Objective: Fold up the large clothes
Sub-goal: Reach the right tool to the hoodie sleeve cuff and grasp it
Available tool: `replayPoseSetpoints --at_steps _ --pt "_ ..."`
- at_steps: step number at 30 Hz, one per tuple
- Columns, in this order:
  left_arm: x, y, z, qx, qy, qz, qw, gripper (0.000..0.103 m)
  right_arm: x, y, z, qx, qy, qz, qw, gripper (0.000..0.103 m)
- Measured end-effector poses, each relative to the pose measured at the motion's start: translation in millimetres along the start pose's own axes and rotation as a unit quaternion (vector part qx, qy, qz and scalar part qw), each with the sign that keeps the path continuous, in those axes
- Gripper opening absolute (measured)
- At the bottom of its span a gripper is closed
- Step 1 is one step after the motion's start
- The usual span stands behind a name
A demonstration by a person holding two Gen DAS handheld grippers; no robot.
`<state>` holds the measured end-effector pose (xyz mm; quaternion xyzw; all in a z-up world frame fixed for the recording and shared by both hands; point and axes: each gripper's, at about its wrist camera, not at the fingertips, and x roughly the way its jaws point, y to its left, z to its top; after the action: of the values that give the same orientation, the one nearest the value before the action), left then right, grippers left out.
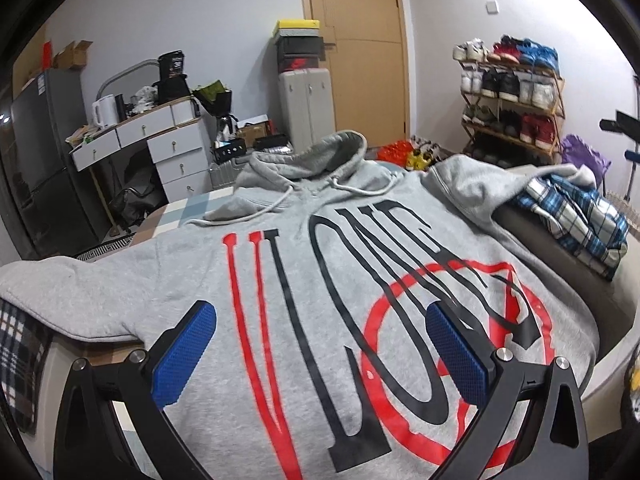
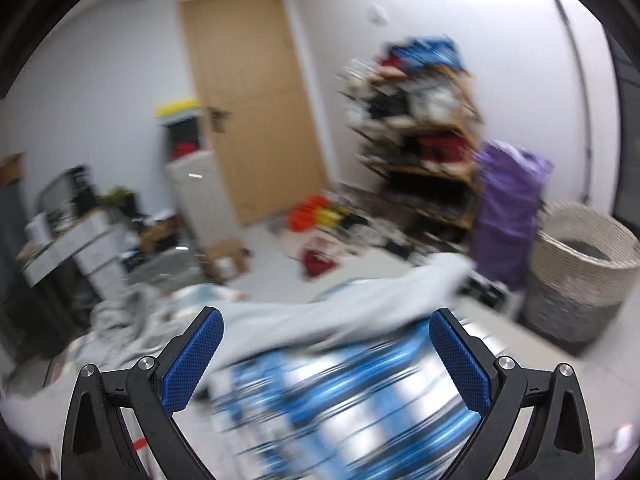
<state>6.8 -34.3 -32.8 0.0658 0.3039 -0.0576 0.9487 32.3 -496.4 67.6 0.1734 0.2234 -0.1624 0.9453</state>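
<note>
A grey hoodie [image 1: 320, 280] lies spread front-up across a bed, hood towards the far wall, under two hand-held grippers.

The left gripper [image 1: 320, 344] hovers over the printed chest, blue pads wide apart and holding nothing; the right gripper [image 2: 326, 354], its view blurred, also gapes empty above a blue plaid garment [image 2: 352, 400] beside the hoodie's sleeve [image 2: 360, 296].

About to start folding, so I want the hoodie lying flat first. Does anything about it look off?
Mostly flat, print up. The grey hoodie has its right sleeve draped over a blue plaid shirt rather than lying flat. The hood is bunched up.
</note>
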Motion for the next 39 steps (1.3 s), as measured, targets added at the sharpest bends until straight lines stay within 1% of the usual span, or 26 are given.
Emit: replayPoseSetpoints --at_steps 1,2,4,7,9,10,11,13,14,16,17,18,19,20,21,22,23,25,27,29,30,31,32,34,36,39 --pt "2 -4 -1 0.007 0.002 0.003 1.0000 0.102 17 -22 15 0.017 0.018 -0.019 1.000 0.103" --pt "4 -9 -2 0.017 0.004 0.007 0.9998 0.102 30 -36 23 0.030 0.035 -0.028 0.999 0.103" --pt "8 -15 -2 0.029 0.009 0.012 0.9995 0.102 66 -64 40 0.062 0.090 -0.030 0.994 0.103" --pt "16 -24 -3 0.046 0.022 0.016 0.9986 0.102 107 -86 47 0.099 0.140 -0.039 0.984 0.103" --pt "22 -30 -4 0.058 0.032 0.018 0.9977 0.102 142 -93 47 0.122 0.197 -0.039 0.972 0.102" --pt "24 -31 -4 0.062 0.035 0.019 0.9973 0.102 157 -94 49 0.123 0.215 -0.043 0.968 0.102" --pt "27 -34 -5 0.068 0.038 0.021 0.9967 0.102 172 -92 49 0.116 0.237 -0.058 0.963 0.100" --pt "32 -39 -7 0.079 0.043 0.027 0.9955 0.102 192 -89 51 0.092 0.266 -0.088 0.955 0.091" --pt "35 -41 -9 0.085 0.049 0.030 0.9947 0.102 202 -89 54 0.083 0.272 -0.106 0.953 0.084" --pt "38 -44 -11 0.093 0.059 0.030 0.9934 0.102 217 -88 57 0.084 0.278 -0.124 0.949 0.084" --pt "38 -46 -12 0.097 0.064 0.028 0.9929 0.102 226 -87 54 0.086 0.293 -0.133 0.943 0.084" --pt "38 -47 -12 0.099 0.067 0.028 0.9924 0.102 236 -86 51 0.081 0.316 -0.143 0.934 0.074" --pt "38 -48 -13 0.101 0.069 0.028 0.9921 0.102 243 -87 51 0.073 0.328 -0.152 0.929 0.063" --pt "38 -49 -12 0.103 0.069 0.028 0.9919 0.102 248 -87 50 0.063 0.335 -0.163 0.926 0.040" --pt "38 -51 -12 0.104 0.069 0.029 0.9918 0.102 253 -90 49 0.058 0.341 -0.176 0.922 0.023" --pt "37 -51 -12 0.104 0.069 0.028 0.9918 0.102 253 -95 50 0.062 0.341 -0.179 0.921 0.017" --pt "35 -50 -12 0.103 0.070 0.026 0.9919 0.102 249 -98 50 0.070 0.335 -0.180 0.922 0.011" --pt "33 -49 -11 0.099 0.070 0.020 0.9924 0.102 237 -108 54 0.085 0.315 -0.179 0.928 0.010" --pt "31 -50 -10 0.097 0.065 0.018 0.9930 0.102 221 -115 62 0.099 0.279 -0.171 0.940 0.009" --pt "27 -50 -9 0.095 0.058 0.020 0.9936 0.102 193 -118 74 0.116 0.217 -0.131 0.960 0.009" --pt "25 -50 -9 0.093 0.055 0.019 0.9939 0.102 175 -117 81 0.117 0.176 -0.108 0.972 0.009" --pt "22 -49 -8 0.091 0.051 0.019 0.9944 0.102 162 -116 87 0.110 0.150 -0.099 0.977 0.009" --pt "19 -48 -7 0.087 0.046 0.020 0.9949 0.102 141 -114 93 0.103 0.109 -0.094 0.984 0.009" --pt "15 -46 -5 0.082 0.040 0.019 0.9957 0.102 110 -117 99 0.118 0.063 -0.077 0.988 0.009" --pt "13 -44 -3 0.074 0.035 0.017 0.9965 0.102 88 -118 102 0.136 0.032 -0.069 0.988 0.008" --pt "13 -39 1 0.063 0.028 0.018 0.9974 0.102 52 -113 107 0.145 -0.023 -0.041 0.988 0.008"
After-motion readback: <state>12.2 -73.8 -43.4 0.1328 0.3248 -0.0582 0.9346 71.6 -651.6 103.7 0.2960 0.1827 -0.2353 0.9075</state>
